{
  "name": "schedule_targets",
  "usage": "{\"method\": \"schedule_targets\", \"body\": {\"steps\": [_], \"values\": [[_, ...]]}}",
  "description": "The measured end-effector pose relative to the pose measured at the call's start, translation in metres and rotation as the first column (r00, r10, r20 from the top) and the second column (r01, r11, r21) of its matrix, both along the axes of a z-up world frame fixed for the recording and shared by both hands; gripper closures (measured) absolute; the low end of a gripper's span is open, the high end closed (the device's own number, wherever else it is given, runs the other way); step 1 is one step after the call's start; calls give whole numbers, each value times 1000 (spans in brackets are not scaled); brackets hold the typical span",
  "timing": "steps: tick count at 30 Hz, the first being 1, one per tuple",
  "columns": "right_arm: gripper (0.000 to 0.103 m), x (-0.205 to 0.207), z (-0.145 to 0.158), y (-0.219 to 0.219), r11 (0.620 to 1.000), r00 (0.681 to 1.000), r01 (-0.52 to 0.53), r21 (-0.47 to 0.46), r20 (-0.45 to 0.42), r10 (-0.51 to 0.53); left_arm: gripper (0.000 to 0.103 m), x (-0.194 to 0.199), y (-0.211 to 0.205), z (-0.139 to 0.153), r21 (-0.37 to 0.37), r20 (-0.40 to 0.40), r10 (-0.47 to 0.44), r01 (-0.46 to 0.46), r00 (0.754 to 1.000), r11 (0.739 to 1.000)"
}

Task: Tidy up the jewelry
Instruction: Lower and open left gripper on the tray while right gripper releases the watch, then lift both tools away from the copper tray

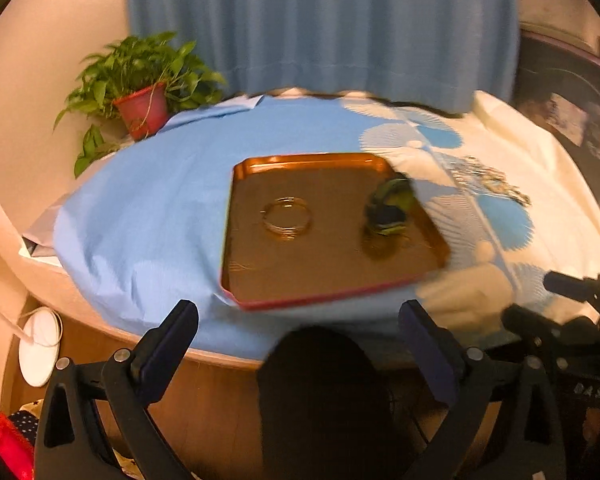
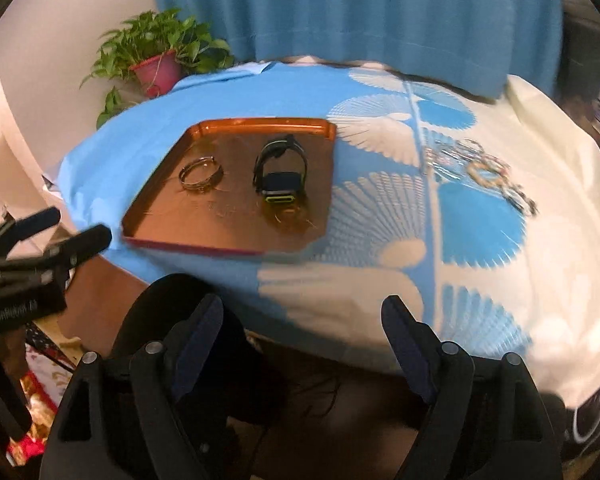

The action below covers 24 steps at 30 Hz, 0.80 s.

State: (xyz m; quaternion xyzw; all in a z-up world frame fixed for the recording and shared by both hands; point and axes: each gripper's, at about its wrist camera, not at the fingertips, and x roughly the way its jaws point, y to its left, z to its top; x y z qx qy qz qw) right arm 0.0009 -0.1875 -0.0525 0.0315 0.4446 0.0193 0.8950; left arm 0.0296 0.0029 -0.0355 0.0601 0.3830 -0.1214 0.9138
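Note:
An orange tray lies on the blue and white cloth. In it are a thin metal bangle on the left and a dark watch with a green-edged strap on the right. A heap of loose jewelry rests on the cloth to the tray's right. My left gripper hovers open over the table's near edge, in front of the tray, holding nothing. My right gripper is open and holds nothing, near the front edge right of the tray.
A potted plant stands at the back left of the table. A blue curtain hangs behind. The table's wooden front edge lies under both grippers, with a dark rounded object below it and a white disc on the floor.

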Motion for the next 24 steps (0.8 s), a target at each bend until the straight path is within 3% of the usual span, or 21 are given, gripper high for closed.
{"method": "schedule_targets", "body": {"steps": [10,24], "values": [[21,-70,47,-12,1000,988,30,-7,149,-28,4,-57,-24,42,-4,115,-47,47,992,999],[21,-106,52,-28,997,983,66,38,166,-71,3,-82,-42,49,30,148,-73,69,986,997]]}}
